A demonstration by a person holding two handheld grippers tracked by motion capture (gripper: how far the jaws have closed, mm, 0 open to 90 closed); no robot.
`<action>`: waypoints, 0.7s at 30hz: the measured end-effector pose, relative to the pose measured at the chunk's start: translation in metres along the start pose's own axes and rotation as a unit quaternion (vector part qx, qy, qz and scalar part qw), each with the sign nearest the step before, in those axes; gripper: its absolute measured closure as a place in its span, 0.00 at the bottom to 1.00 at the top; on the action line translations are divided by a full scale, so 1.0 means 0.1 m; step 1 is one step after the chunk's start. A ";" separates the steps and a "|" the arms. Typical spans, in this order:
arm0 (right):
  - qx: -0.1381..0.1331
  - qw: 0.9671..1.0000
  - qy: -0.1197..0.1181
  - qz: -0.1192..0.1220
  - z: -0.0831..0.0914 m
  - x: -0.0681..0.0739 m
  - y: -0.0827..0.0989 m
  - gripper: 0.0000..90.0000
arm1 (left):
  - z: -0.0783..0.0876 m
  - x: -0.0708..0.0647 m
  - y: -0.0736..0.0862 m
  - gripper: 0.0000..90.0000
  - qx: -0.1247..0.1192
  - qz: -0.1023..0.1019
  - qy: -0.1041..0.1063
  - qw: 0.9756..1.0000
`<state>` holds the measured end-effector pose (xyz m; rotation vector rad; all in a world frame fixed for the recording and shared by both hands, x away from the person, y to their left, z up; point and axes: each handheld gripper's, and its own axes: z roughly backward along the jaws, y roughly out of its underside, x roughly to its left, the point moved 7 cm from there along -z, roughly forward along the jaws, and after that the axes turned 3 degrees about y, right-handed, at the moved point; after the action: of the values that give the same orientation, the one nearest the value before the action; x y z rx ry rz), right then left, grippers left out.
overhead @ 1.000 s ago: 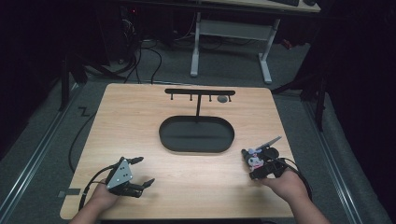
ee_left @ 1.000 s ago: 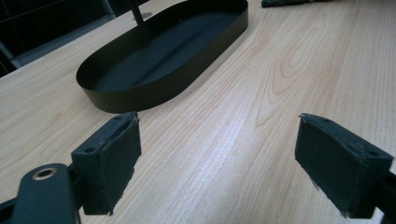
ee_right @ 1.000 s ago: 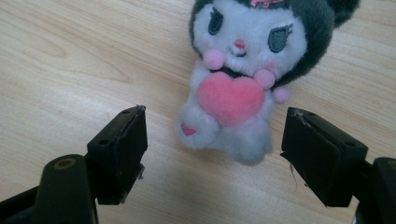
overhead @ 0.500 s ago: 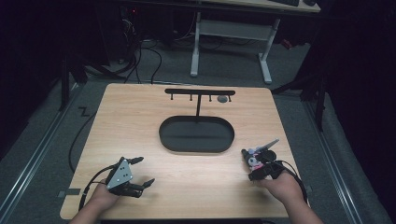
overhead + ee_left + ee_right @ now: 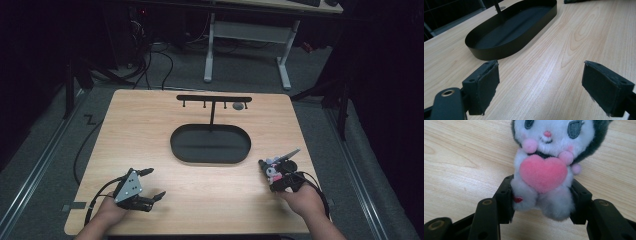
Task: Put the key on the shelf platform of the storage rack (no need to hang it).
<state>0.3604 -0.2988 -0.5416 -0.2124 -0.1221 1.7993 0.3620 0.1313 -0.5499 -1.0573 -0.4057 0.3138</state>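
Right gripper (image 5: 541,202): jaws have just been closing and now pinch the plush toy (image 5: 549,165) across its lower body, low on the legs. The toy lies on the tabletop (image 5: 461,157) near its right front corner, face up toward the camera.

Risk: the hold sits low on soft, squashy stuffing, so the heavier head may flop or the toy may slide out when lifted. If the hanger stand (image 5: 214,102) behind the black oval tray (image 5: 210,145) is the goal, any loop on the toy cannot be made out, so hooking could miss.

Left gripper (image 5: 145,187): jaws wide apart, nothing between them, resting low over the tabletop at front left, well apart from the toy.

Views: the right gripper view gives the pad contact and the pink heart; the high view gives the layout of tray, stand and both hands. The left gripper view shows the tray wall (image 5: 506,47) close up.
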 end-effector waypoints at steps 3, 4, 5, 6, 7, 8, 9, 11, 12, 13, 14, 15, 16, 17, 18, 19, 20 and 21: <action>-0.005 1.000 0.004 0.003 0.07 -0.01 -0.02 0.54 | 0.00 0.00 0.00 0.17 0.000 0.000 0.000 1.000; -0.006 1.000 0.004 0.006 0.10 -0.01 -0.03 0.54 | 0.00 0.00 0.00 0.17 0.000 0.000 0.000 1.000; -0.008 1.000 0.004 0.006 0.12 -0.01 -0.03 0.54 | 0.00 0.00 0.00 0.17 0.000 0.000 0.000 1.000; -0.009 1.000 0.005 0.006 0.14 -0.02 -0.04 0.54 | 0.00 0.00 0.00 0.17 0.000 0.000 0.000 1.000; -0.010 1.000 0.006 0.006 0.16 -0.02 -0.04 0.54 | 0.00 0.00 0.00 0.17 0.000 0.000 0.000 1.000; -0.011 1.000 0.007 0.007 0.18 -0.02 -0.05 0.54 | 0.00 0.00 0.00 0.17 0.000 0.000 0.000 1.000; -0.015 1.000 0.007 0.004 0.19 -0.02 -0.05 0.54 | 0.00 0.00 0.00 0.17 0.000 -0.001 0.000 1.000; -0.015 1.000 0.008 0.008 0.21 -0.03 -0.05 0.54 | 0.00 0.00 0.00 0.17 0.000 -0.001 0.000 1.000; -0.015 1.000 0.006 0.005 0.22 -0.03 -0.06 0.54 | 0.00 0.00 0.00 0.17 0.000 0.000 0.001 1.000; -0.017 1.000 0.009 0.006 0.22 -0.03 -0.06 0.54 | 0.00 0.00 0.00 0.17 0.000 0.000 0.001 1.000; -0.014 1.000 0.011 0.007 0.24 -0.04 -0.06 0.54 | 0.00 0.00 0.00 0.17 0.000 0.000 0.001 1.000; -0.017 1.000 0.010 0.006 0.24 -0.03 -0.06 0.54 | 0.00 0.00 0.00 0.17 0.000 0.000 0.001 1.000; -0.020 1.000 0.009 0.009 0.24 -0.03 -0.07 0.54 | 0.00 0.00 0.00 0.17 0.000 0.000 0.001 1.000; -0.021 1.000 0.010 0.009 0.25 -0.02 -0.07 0.54 | 0.00 0.00 0.00 0.17 0.000 0.000 0.001 1.000; -0.020 1.000 0.011 0.010 0.25 -0.01 -0.08 0.54 | 0.00 0.00 0.00 0.17 0.000 0.000 0.001 1.000; -0.023 1.000 0.012 0.011 0.26 0.00 -0.09 0.54 | 0.00 0.00 0.00 0.17 0.000 0.000 0.001 1.000; -0.022 1.000 0.013 0.012 0.26 0.01 -0.09 0.54 | 0.00 0.00 0.00 0.17 0.000 0.000 0.001 1.000; -0.027 0.999 0.011 0.015 0.26 0.02 -0.11 0.54 | 0.00 -0.01 0.00 0.17 0.000 -0.001 0.001 1.000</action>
<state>0.3645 -0.2932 -0.5143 -0.2730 -0.1521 1.8235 0.3615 0.1312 -0.5500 -1.0564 -0.4044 0.3111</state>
